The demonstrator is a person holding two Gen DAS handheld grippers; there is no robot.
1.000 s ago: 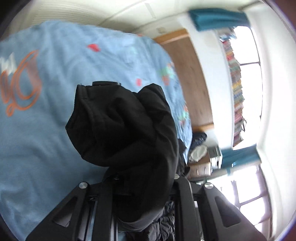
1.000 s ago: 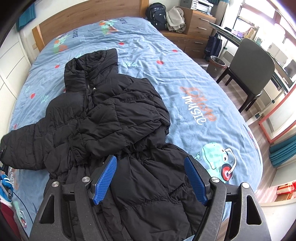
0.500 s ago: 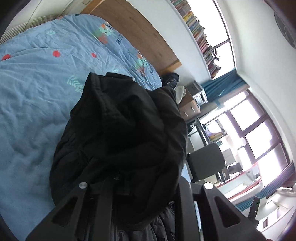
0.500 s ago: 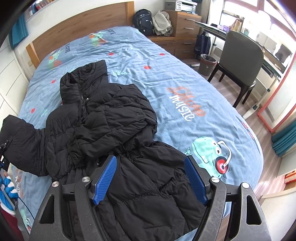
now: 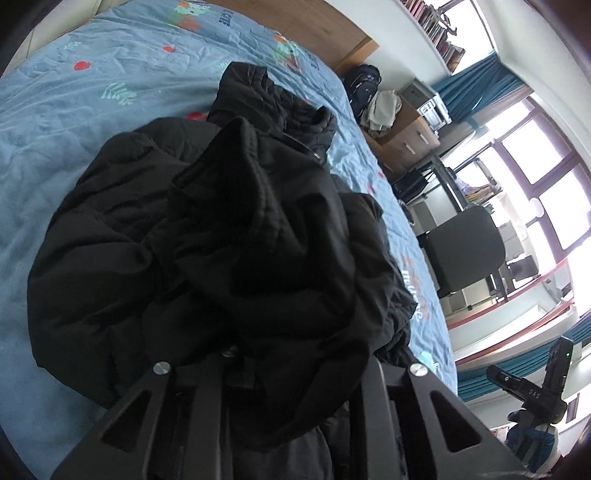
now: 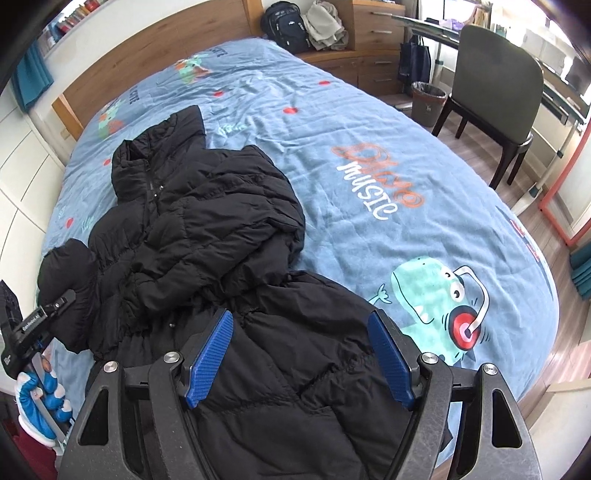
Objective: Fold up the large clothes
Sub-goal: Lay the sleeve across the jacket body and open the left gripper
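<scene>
A black puffer jacket [image 6: 207, 236] lies on the blue bed cover [image 6: 369, 155], hood toward the headboard, one sleeve folded across its chest. My left gripper [image 6: 55, 306] is shut on the other sleeve [image 6: 70, 273] and holds it up at the jacket's left side. In the left wrist view that sleeve [image 5: 258, 236] drapes over the gripper [image 5: 288, 373] and hides its fingertips. My right gripper [image 6: 301, 354] is open with blue pads [image 6: 210, 356], hovering just above the jacket's lower part and holding nothing.
A wooden headboard [image 6: 155, 48] is at the far end. A backpack [image 6: 286, 24] and clothes sit on a drawer unit [image 6: 373, 55]. A bin [image 6: 426, 103], a green chair [image 6: 495, 85] and a desk stand to the right of the bed.
My left gripper has lifted the sleeve off the bed and carried it inward toward the jacket's body. The right gripper stays open and has drifted slightly.
</scene>
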